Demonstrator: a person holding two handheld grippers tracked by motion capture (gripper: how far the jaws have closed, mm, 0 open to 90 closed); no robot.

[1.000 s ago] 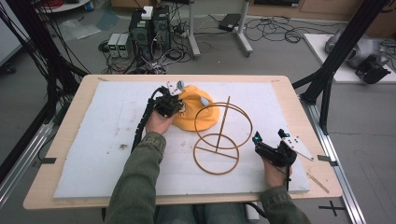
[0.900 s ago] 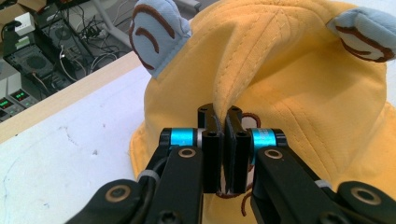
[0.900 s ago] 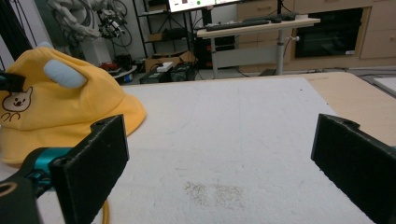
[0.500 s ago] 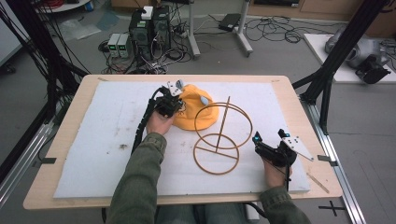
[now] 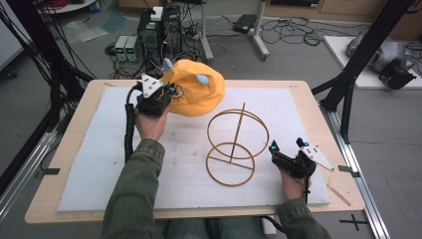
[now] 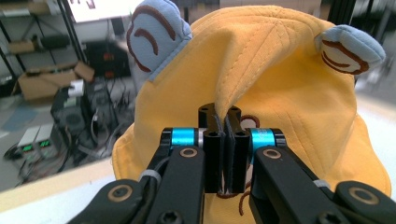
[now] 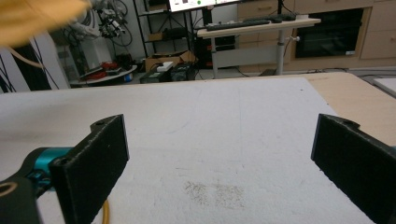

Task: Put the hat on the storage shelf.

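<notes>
A yellow hat [image 5: 199, 92] with two pale blue ears hangs lifted over the far left part of the white foam board [image 5: 99, 149]. My left gripper [image 5: 170, 95] is shut on a fold of it. In the left gripper view the jaws [image 6: 225, 122] pinch the yellow fabric [image 6: 285, 88] between them. A brown stand of two rings on an upright rod [image 5: 237, 134] stands at the board's middle right. My right gripper [image 5: 274, 154] rests low on the board just right of the stand. It is open, with nothing between its jaws [image 7: 219, 140].
Black frame posts [image 5: 348, 74] rise at both sides of the wooden table [image 5: 50, 199]. Computer boxes [image 5: 159, 25] and cables lie on the floor beyond the far edge. Bare foam board lies at the front left.
My left hand has risen and moved toward the far edge with the hat, which now hangs off the board and away from the stand's upper ring. The right hand has stayed put.
</notes>
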